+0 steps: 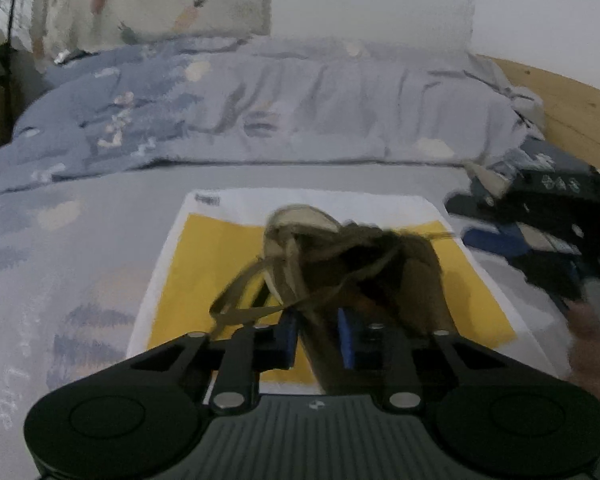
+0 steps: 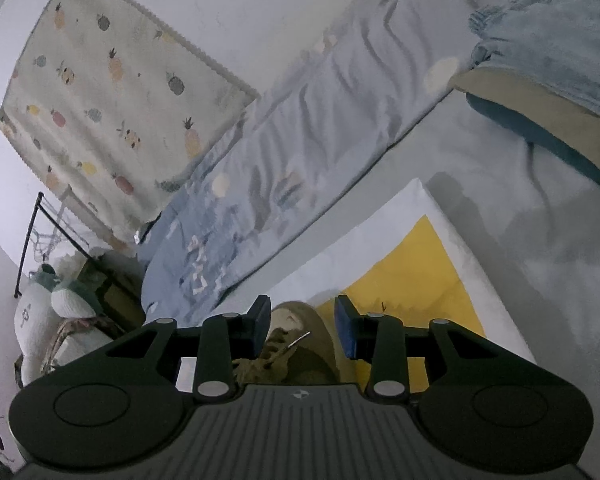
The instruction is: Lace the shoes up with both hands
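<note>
Nearby, rumpled quilt (image 1: 260, 112) borders shoe's (image 1: 340, 264) yellow mat (image 1: 204, 272).

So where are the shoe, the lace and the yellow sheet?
shoe (image 1: 416, 264): left wrist view, on its brown side.
lace (image 1: 236, 292): left wrist view, on the loose loop.
yellow sheet (image 2: 420, 264): right wrist view, on the bare yellow part.

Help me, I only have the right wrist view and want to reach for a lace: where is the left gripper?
Observer: The left gripper is at the shoe, with a brown part of it between the fingers.
Operator: Gripping a lace?
Observer: Too blurred to tell. One lace loops out over the yellow sheet, past one blue pad.
Operator: Anything beside the shoe?
Observer: A blurred hand at the picture's right edge, apart from the shoe.
</note>
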{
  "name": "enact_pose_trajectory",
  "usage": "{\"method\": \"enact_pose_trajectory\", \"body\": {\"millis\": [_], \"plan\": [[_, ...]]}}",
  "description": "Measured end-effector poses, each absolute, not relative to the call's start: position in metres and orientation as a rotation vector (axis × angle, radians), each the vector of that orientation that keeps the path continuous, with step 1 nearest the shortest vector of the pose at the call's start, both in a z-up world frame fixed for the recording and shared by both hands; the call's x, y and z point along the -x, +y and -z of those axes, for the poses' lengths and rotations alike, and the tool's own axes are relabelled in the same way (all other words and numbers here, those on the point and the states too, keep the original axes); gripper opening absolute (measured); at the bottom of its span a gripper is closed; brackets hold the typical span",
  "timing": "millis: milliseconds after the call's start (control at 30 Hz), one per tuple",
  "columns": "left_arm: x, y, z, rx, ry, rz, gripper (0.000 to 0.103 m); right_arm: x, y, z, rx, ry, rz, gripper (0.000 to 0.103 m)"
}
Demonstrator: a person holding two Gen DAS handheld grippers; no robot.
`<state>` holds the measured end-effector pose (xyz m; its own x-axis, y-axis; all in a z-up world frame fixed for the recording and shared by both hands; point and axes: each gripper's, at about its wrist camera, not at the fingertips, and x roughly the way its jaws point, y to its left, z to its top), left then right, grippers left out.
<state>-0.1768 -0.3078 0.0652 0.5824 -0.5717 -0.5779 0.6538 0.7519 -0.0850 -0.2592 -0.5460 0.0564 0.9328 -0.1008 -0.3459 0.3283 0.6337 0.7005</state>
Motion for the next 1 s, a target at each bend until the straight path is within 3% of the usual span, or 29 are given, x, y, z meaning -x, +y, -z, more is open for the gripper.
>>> {"method": "enact_pose_trajectory", "body": {"millis": [733,1000], "plan": [[0.166,-0.311,-0.06,-0.065,0.547,0.694,0.013,0.242,-0.534,-0.039,-0.976,0.299,0.238,0.037],[0.165,-0.308,-0.06,-0.022,0.56,0.684,0.012,0.233,-0.532,-0.028,-1.024,0.319,0.272,0.005]]}}
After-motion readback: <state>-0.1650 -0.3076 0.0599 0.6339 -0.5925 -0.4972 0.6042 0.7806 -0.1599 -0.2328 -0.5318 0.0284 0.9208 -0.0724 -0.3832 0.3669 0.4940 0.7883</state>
